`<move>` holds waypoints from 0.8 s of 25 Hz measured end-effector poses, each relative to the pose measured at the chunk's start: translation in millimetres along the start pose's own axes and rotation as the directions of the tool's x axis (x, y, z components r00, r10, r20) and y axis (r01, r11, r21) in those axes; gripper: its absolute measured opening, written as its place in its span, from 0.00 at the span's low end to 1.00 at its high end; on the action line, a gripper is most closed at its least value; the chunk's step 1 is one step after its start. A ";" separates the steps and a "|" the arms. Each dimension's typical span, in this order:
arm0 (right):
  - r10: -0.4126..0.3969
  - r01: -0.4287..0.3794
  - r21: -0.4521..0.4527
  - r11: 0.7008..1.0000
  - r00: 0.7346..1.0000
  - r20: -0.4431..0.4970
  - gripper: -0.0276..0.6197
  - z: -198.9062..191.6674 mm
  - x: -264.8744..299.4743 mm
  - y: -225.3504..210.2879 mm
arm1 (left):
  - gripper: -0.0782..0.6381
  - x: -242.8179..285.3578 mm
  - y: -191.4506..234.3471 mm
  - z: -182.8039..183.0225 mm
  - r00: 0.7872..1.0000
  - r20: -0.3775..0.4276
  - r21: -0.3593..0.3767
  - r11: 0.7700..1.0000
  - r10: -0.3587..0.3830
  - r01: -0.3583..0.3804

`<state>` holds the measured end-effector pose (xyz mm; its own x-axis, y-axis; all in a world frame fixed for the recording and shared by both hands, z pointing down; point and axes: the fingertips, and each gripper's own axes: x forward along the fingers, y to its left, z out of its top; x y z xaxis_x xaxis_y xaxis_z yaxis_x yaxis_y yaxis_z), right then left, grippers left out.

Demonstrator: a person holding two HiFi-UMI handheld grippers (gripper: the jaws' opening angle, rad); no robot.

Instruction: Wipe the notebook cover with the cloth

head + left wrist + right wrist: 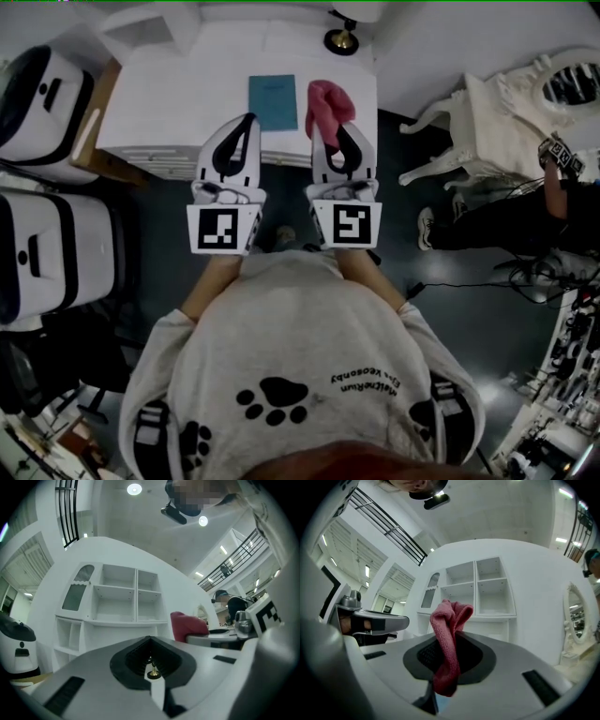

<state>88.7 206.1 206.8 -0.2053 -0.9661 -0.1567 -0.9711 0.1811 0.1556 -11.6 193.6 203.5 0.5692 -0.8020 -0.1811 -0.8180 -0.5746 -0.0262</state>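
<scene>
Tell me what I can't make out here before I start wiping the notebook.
Notebook cover: seen only in the head view, too small to read print or spot dirt; both gripper views aim above it.
Cloth, held in the right tongs: whether it touches the desk is unclear; the head view looks down on it.
Lamp: cut off by the head view's top edge.

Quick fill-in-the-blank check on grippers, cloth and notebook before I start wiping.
1. The right gripper has its jaws shut on the ___.
2. The left gripper has its jaws together, holding ___.
3. The notebook lying on the white desk has a ___ cover.
4. In the head view, the notebook lies to the ___ of the cloth.
Missing words: cloth; nothing; blue; left.
</scene>
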 end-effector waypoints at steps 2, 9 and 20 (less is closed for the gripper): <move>0.008 -0.008 0.005 1.000 1.000 -0.003 0.14 -5.5 7.6 -8.0 | 0.12 9.5 -0.9 -2.9 1.000 -0.007 0.003 1.000 0.006 -0.006; 0.026 -0.026 0.034 0.999 1.000 -0.009 0.14 -23.8 35.4 -16.6 | 0.12 30.2 14.1 -18.6 0.999 -0.029 0.024 1.000 0.021 -0.020; 0.023 -0.023 -0.004 1.000 0.999 -0.037 0.14 -51.9 107.6 -12.4 | 0.12 80.5 73.1 -50.2 0.999 -0.040 0.037 0.999 0.012 -0.011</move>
<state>85.0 90.4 238.6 -0.2230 -0.9678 -0.1167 -0.9655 0.2028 0.1630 -21.4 78.9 236.4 0.5621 -0.8148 -0.1418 -0.8265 -0.5596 -0.0609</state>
